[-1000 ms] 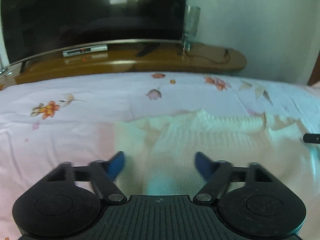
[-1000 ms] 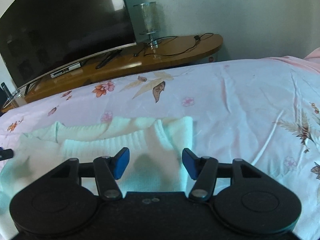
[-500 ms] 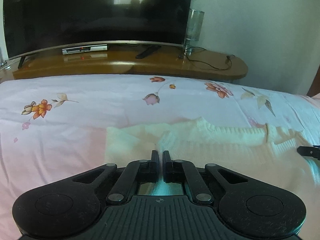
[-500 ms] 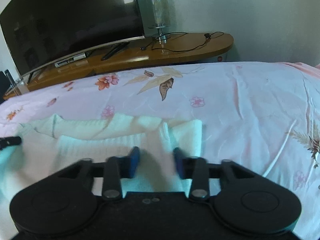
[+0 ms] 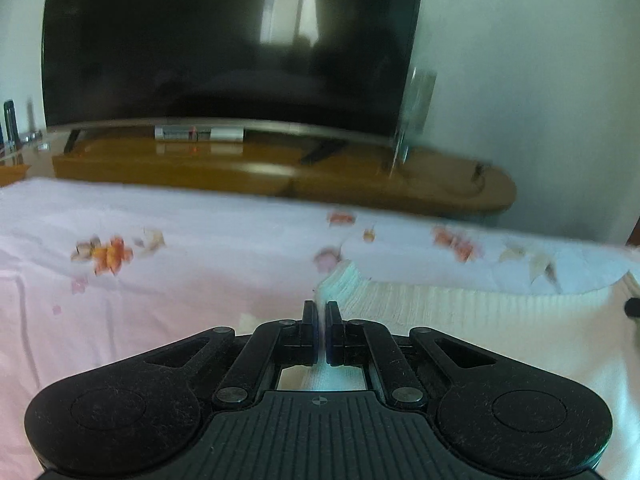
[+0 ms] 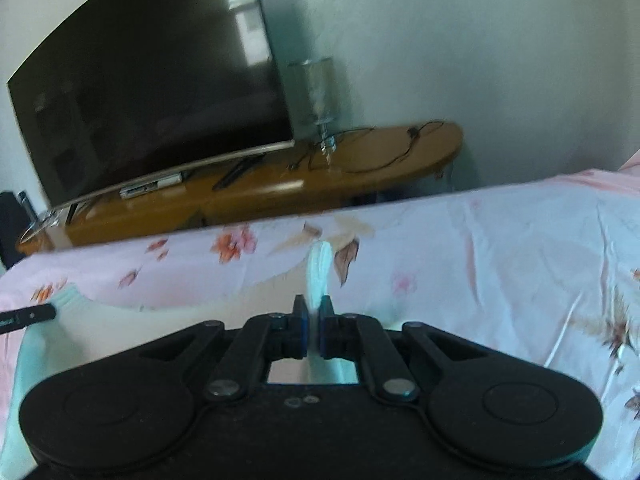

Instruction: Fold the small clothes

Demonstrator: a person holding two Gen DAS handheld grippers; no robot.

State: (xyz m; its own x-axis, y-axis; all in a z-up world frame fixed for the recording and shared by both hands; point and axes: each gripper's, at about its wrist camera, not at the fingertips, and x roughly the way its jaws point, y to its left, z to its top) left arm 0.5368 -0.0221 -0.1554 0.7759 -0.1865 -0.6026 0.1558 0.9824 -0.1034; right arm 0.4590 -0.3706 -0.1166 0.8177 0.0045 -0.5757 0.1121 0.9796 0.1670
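My left gripper (image 5: 322,314) has its fingers squeezed tight on a corner of the white knit sweater (image 5: 460,312), and a little ribbed bit of it pokes up past the tips toward 12 o'clock. The rest of the sweater stretches away toward 3 o'clock across the pink flowery bed (image 5: 160,280). My right gripper (image 6: 314,308) is clenched on another bit of the same sweater, and a thin fold of it stands up between the fingers. In the right view the sweater hangs off toward 9 o'clock, where I can see the dark tip of my other gripper at the edge. Past the bed, toward 12 o'clock, there is a brown wooden table (image 6: 280,188) with a big dark TV (image 5: 224,48) on it. A clear glass lamp (image 6: 318,92) and some black wires (image 6: 384,148) sit on the table just beside the TV. The pictures are a bit blurry.
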